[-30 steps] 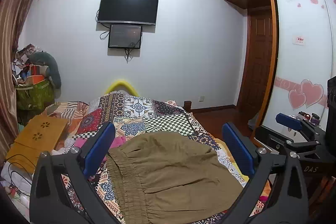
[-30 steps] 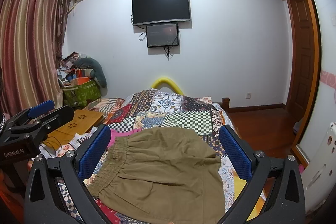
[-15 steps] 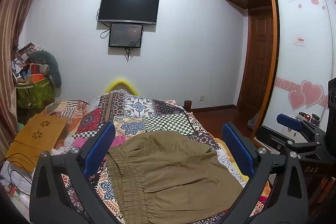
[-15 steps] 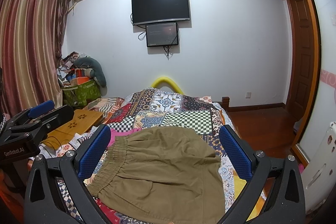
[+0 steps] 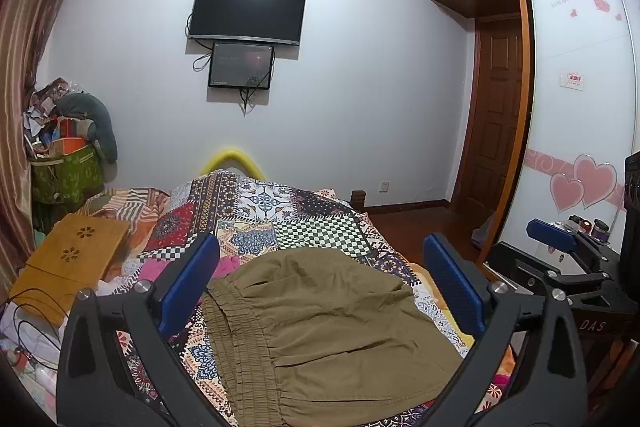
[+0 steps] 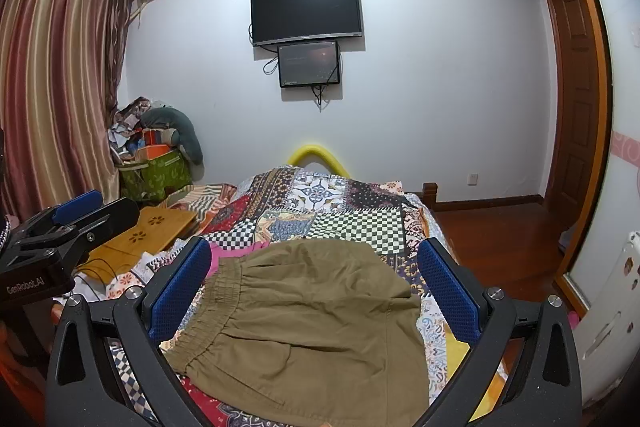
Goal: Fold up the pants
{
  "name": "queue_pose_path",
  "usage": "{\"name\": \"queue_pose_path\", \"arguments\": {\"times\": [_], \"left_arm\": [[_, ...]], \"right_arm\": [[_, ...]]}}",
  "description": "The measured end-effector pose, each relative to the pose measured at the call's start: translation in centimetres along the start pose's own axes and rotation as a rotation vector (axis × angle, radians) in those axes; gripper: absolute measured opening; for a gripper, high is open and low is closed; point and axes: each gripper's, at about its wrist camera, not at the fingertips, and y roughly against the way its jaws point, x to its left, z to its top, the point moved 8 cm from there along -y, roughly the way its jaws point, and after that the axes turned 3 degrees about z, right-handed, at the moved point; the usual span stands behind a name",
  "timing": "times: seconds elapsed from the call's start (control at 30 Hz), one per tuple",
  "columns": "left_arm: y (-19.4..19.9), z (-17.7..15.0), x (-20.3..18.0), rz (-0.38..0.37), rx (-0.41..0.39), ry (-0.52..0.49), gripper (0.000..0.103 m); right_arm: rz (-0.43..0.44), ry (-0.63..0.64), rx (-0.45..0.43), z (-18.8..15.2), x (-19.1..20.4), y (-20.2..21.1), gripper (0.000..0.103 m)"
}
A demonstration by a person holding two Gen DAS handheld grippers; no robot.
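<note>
Olive pants (image 5: pixel 320 327) lay folded, creased, on patchwork quilt (image 5: pixel 280 211); elastic waistband toward quilt's left edge. Left gripper (image 5: pixel 320 283), right gripper (image 6: pixel 316 279) hovered above, jaws spread, empty.

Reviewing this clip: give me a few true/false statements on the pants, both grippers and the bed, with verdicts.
1. The pants lie on the patchwork bedspread. True.
2. The left gripper is shut on the waistband. False: it is open and holds nothing.
3. The right gripper is open. True.
4. The pants are blue denim. False: they are olive-brown.
5. The elastic waistband sits on the left side of the pants. True.
</note>
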Motion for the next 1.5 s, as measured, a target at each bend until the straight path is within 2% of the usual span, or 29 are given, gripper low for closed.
{"name": "queue_pose_path", "arguments": {"times": [0.33,0.53,0.77,0.93,1.03,1.23,1.5], "left_arm": [[-1.5,-0.6,0.6,0.000,0.033,0.004,0.103],[-4.6,-1.7,2.2,0.042,0.099,-0.016,0.103],[-9.6,-4.9,5.7,0.127,0.223,-0.059,0.103],[-13.7,-7.7,9.3,0.169,0.328,-0.045,0.103],[-16.6,-9.6,11.2,0.189,0.407,-0.034,0.090],[-21.0,-13.6,13.3,0.178,0.534,-0.006,0.087],[-24.8,-19.2,12.6,0.095,0.703,0.002,0.086]], "right_arm": [[-0.013,0.001,0.027,-0.5,-0.6,-1.0,0.103],[-0.099,0.008,0.076,-1.7,-4.0,-3.3,0.102],[-0.160,-0.003,0.163,-4.3,-8.0,-5.6,0.102],[-0.200,-0.008,0.249,-6.8,-10.9,-7.8,0.102],[-0.206,-0.014,0.288,-7.9,-12.1,-9.1,0.102],[-0.210,-0.017,0.371,-10.3,-14.4,-12.7,0.095],[-0.172,-0.066,0.495,-13.9,-16.0,-17.6,0.091]]}}
